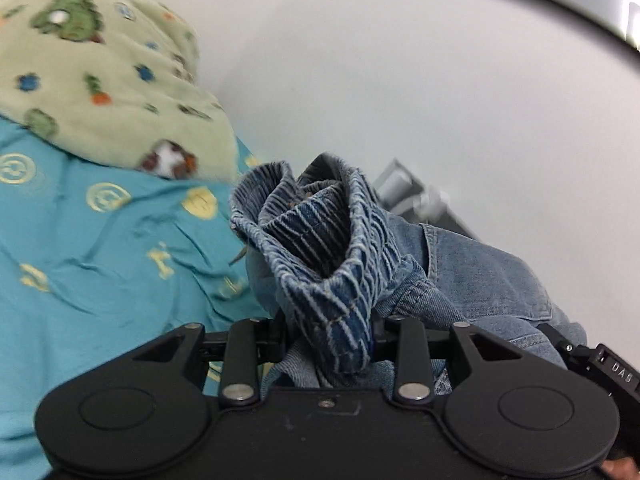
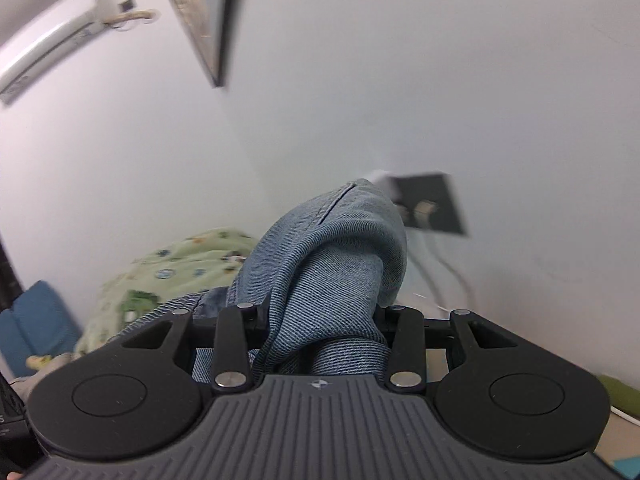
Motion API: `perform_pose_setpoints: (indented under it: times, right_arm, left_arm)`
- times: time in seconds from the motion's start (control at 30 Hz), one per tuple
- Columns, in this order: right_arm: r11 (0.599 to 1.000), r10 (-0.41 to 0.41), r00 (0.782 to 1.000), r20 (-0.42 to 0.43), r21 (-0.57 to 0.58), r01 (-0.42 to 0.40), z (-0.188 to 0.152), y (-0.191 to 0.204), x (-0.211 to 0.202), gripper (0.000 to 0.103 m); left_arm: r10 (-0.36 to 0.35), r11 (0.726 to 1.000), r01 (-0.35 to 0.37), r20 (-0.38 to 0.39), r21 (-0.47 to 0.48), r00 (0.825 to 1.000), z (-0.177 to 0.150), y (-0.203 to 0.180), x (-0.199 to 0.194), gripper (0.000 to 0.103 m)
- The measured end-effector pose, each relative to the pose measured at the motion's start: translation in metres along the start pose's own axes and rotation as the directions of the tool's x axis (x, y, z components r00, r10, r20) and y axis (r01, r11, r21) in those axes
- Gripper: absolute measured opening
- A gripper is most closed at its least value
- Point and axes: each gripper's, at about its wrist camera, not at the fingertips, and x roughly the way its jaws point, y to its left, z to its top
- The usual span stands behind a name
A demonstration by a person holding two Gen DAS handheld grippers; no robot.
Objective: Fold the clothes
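- Two tongs are seen, each closed on a different part of one pair of jeans (image 1: 472, 276), so that the garment is carried spread between them for folding.
- At the far left of the left wrist view, a green fleece blanket (image 1: 100, 80) printed with small animals is heaped on a teal sheet (image 1: 100, 248); both appear to be laid aside as bedding or washing, well clear of the grip.
- Gold round emblems and small figures are printed on the teal sheet, but no word on them can be read.
- The left tongs (image 1: 328, 340) are partly closed on the gathered, ribbed elastic waistband (image 1: 316, 232) of the jeans, which is bunched up between the pads; the firm band is judged to be held because it gives a sure hold on a corner.
- To the right in that view, the letters "DAS" are read in white on the black body of the other tool (image 1: 608, 376).
- In the right wrist view, the right tongs (image 2: 320, 332) are partly closed on a thick fold of plain denim, which rises in a hump in front of the lens.
- A dark wall plate (image 2: 432, 204) with a plug is seen behind the hump on the white wall; no writing is legible there.
- The jeans are judged to be lifted off whatever lies below, not yet laid flat.
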Motion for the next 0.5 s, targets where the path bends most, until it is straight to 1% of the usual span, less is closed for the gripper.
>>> perform_pose_setpoints:
  times: [0.07, 0.17, 0.23, 0.33, 0.43, 0.47, 0.5]
  right_arm:
    - [0.999, -0.037, 0.999, -0.009, 0.008, 0.037, -0.011, -0.02, 0.005, 0.041]
    - [0.995, -0.095, 0.995, -0.032, 0.013, 0.096, -0.037, -0.047, 0.016, 0.041]
    - [0.991, -0.131, 0.989, -0.063, 0.025, 0.133, -0.057, -0.061, 0.024, 0.041]
    - [0.978, -0.195, 0.969, -0.155, 0.05, 0.204, -0.091, -0.08, 0.036, 0.041]
    - [0.959, -0.254, 0.938, -0.236, 0.064, 0.276, -0.118, -0.094, 0.043, 0.041]
    - [0.954, -0.259, 0.933, -0.25, 0.081, 0.287, -0.125, -0.1, 0.044, 0.041]
    - [0.954, -0.261, 0.932, -0.25, 0.081, 0.289, -0.129, -0.101, 0.044, 0.042]
  left_arm:
    - [-0.011, 0.997, 0.013, -0.022, 0.075, 1.0, -0.01, 0.0, 0.023, 0.03]
    - [-0.018, 0.993, 0.026, -0.074, 0.116, 0.997, -0.024, 0.008, 0.058, 0.03]
    - [-0.015, 0.989, 0.03, -0.103, 0.145, 0.995, -0.038, 0.012, 0.08, 0.03]
    - [-0.026, 0.983, 0.046, -0.113, 0.18, 0.993, -0.055, 0.02, 0.1, 0.031]
    - [-0.074, 0.979, 0.092, -0.104, 0.182, 0.992, -0.06, 0.026, 0.103, 0.034]
    - [-0.078, 0.979, 0.096, -0.108, 0.18, 0.991, -0.061, 0.028, 0.104, 0.034]
    - [-0.075, 0.977, 0.094, -0.109, 0.191, 0.991, -0.062, 0.026, 0.101, 0.035]
